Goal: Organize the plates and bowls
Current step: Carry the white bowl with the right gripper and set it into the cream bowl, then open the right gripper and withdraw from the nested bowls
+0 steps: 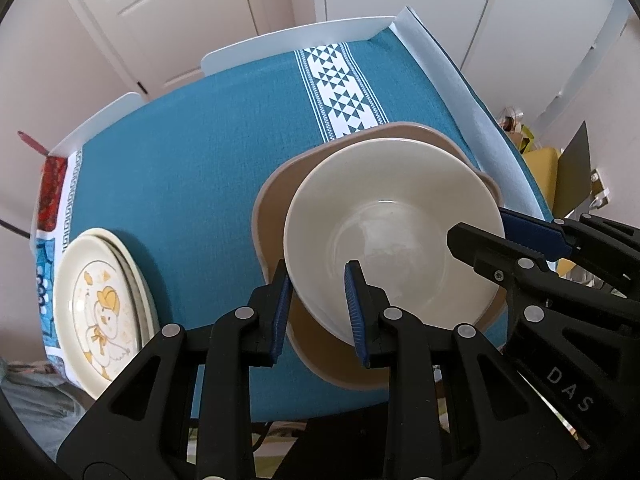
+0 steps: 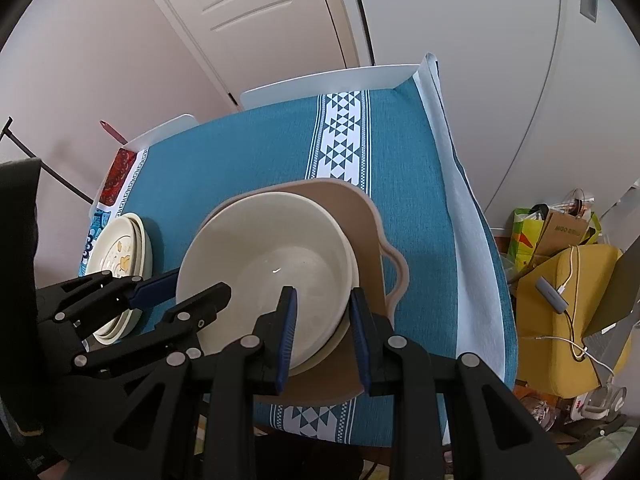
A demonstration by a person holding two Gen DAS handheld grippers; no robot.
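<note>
teal tablecloth (image 1: 192,168) with white patterned band covers table; white doors (image 2: 256,12) behind

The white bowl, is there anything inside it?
Empty. The white bowl shows only its bare, shiny bottom in both wrist views, with no food or water. It sits inside the tan dish.

I was in a home: a panelled door (image 2: 256,12), a cloth-covered desk (image 2: 240,152), shopping bags (image 2: 560,228) on the floor.
</note>
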